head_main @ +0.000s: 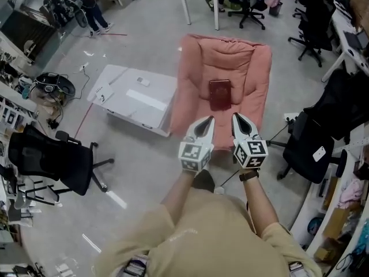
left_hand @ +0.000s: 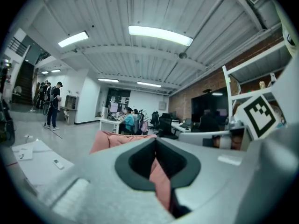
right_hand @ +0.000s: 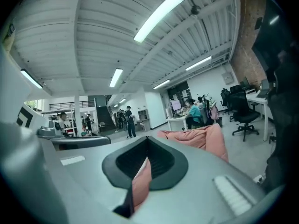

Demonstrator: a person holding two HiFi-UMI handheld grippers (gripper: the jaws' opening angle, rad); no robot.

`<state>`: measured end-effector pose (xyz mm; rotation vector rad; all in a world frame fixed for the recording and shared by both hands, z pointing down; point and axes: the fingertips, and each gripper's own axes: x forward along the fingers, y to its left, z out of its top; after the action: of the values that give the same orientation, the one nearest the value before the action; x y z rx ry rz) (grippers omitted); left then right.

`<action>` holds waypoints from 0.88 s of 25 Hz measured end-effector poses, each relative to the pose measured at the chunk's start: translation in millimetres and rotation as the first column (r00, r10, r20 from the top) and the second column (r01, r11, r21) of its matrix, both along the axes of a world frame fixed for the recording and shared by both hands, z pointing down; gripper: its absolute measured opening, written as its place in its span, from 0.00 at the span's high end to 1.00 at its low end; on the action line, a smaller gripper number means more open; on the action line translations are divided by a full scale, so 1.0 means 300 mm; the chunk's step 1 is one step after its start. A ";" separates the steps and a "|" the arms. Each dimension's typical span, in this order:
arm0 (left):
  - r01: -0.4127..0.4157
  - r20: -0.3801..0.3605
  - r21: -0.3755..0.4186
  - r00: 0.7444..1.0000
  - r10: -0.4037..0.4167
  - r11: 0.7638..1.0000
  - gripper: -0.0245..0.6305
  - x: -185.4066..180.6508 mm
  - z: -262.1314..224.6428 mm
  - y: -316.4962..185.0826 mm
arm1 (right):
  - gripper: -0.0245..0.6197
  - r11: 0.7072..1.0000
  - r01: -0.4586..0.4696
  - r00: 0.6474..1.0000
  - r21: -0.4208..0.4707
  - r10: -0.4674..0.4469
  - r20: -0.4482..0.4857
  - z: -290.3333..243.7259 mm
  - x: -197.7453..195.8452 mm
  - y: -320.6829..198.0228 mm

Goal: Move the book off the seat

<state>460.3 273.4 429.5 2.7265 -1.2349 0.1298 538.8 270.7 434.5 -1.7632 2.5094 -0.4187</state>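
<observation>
Grey office floor point(head_main: 144, 166) — a white panel point(head_main: 138, 100) lies flat at left, just beside the pink seat point(head_main: 199, 62). The dark red book point(head_main: 219, 94) lies on the seat's cushion. Near it hover the left gripper point(head_main: 206, 122) and right gripper point(head_main: 238, 119) — both jaws closed together, holding nothing.

support: pink seat point(head_main: 190, 88) | lying on it: dark-red book point(head_main: 219, 94)
</observation>
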 end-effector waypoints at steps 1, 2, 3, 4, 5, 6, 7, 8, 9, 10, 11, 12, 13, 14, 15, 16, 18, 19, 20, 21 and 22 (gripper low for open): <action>0.005 -0.006 -0.006 1.000 -0.006 1.000 0.96 -0.004 0.012 -0.025 | 0.95 1.000 0.005 1.000 -0.006 -0.005 0.001 0.011 -0.003 -0.019; 0.008 -0.012 -0.013 1.000 -0.008 1.000 0.96 -0.006 0.021 -0.053 | 0.95 1.000 0.008 1.000 -0.009 -0.008 -0.003 0.018 -0.006 -0.041; 0.008 -0.021 -0.018 1.000 -0.008 1.000 0.96 -0.006 0.021 -0.082 | 0.95 1.000 0.008 1.000 -0.011 -0.008 -0.009 0.020 -0.007 -0.066; 0.006 -0.032 -0.020 0.999 -0.007 1.000 0.96 -0.007 0.014 -0.112 | 0.95 1.000 0.006 1.000 -0.012 -0.006 -0.014 0.019 -0.009 -0.095; 0.006 -0.040 -0.017 0.999 -0.007 1.000 0.96 -0.015 0.003 -0.141 | 0.95 1.000 0.006 1.000 -0.014 -0.007 -0.017 0.016 -0.017 -0.128; 0.010 -0.043 -0.012 0.999 -0.011 1.000 0.96 -0.032 -0.007 -0.172 | 0.95 1.000 0.012 1.000 -0.015 -0.012 -0.018 0.011 -0.036 -0.165; 0.017 -0.046 -0.010 0.999 -0.017 1.000 0.96 -0.057 -0.016 -0.203 | 0.95 1.000 0.024 1.000 -0.015 -0.024 -0.017 0.007 -0.065 -0.205; 0.026 -0.049 -0.010 0.998 -0.026 1.000 0.96 -0.088 -0.021 -0.233 | 0.95 0.999 0.039 0.999 -0.016 -0.040 -0.016 0.004 -0.101 -0.245; 0.034 -0.053 -0.013 0.998 -0.035 0.999 0.96 -0.119 -0.021 -0.264 | 0.95 0.998 0.056 0.998 -0.016 -0.056 -0.015 0.002 -0.140 -0.282; 0.042 -0.058 -0.018 0.997 -0.043 0.999 0.96 -0.149 -0.016 -0.294 | 0.95 0.997 0.072 0.997 -0.016 -0.072 -0.015 0.001 -0.178 -0.317; 0.049 -0.062 -0.024 0.997 -0.050 0.999 0.96 -0.176 -0.008 -0.325 | 0.95 0.996 0.086 0.996 -0.014 -0.086 -0.017 0.001 -0.212 -0.349; 0.054 -0.065 -0.031 0.996 -0.056 0.998 0.96 -0.197 0.001 -0.355 | 0.95 0.995 0.099 0.995 -0.013 -0.099 -0.022 0.002 -0.241 -0.379; 0.058 -0.069 -0.039 0.996 -0.060 0.998 0.96 -0.214 0.010 -0.383 | 0.95 0.994 0.110 0.993 -0.013 -0.110 -0.030 0.004 -0.265 -0.405; 0.057 -0.073 -0.045 0.996 -0.060 0.997 0.96 -0.227 0.017 -0.409 | 0.95 0.993 0.118 0.992 -0.015 -0.118 -0.038 0.009 -0.285 -0.429; 0.051 -0.075 -0.051 0.996 -0.054 0.997 0.96 -0.239 0.023 -0.433 | 0.95 0.992 0.121 0.992 -0.020 -0.122 -0.044 0.017 -0.304 -0.452; 0.040 -0.073 -0.056 0.996 -0.044 0.998 0.96 -0.252 0.030 -0.454 | 0.95 0.993 0.119 0.992 -0.027 -0.120 -0.047 0.027 -0.321 -0.474; 0.014 -0.066 -0.069 0.998 -0.019 0.998 0.96 -0.278 0.053 -0.489 | 0.95 0.994 0.104 0.993 -0.043 -0.106 -0.045 0.049 -0.351 -0.506; 0.001 -0.064 -0.080 0.998 -0.006 0.997 0.96 -0.289 0.070 -0.501 | 0.95 0.994 0.094 0.994 -0.052 -0.096 -0.043 0.062 -0.360 -0.514; -0.010 -0.065 -0.093 0.998 0.003 0.996 0.96 -0.296 0.092 -0.514 | 0.95 0.995 0.084 0.995 -0.061 -0.087 -0.042 0.077 -0.364 -0.520; -0.018 -0.068 -0.111 0.998 0.011 0.994 0.96 -0.297 0.118 -0.529 | 0.95 0.995 0.076 0.996 -0.071 -0.079 -0.042 0.093 -0.361 -0.526; -0.026 -0.069 -0.132 0.997 0.017 0.991 0.96 -0.292 0.149 -0.546 | 0.95 0.994 0.070 0.996 -0.081 -0.074 -0.046 0.112 -0.352 -0.534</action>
<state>372.7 109.7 474.0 2.6085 -1.1372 0.1163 433.2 110.6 468.2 -1.7343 2.6323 -0.4908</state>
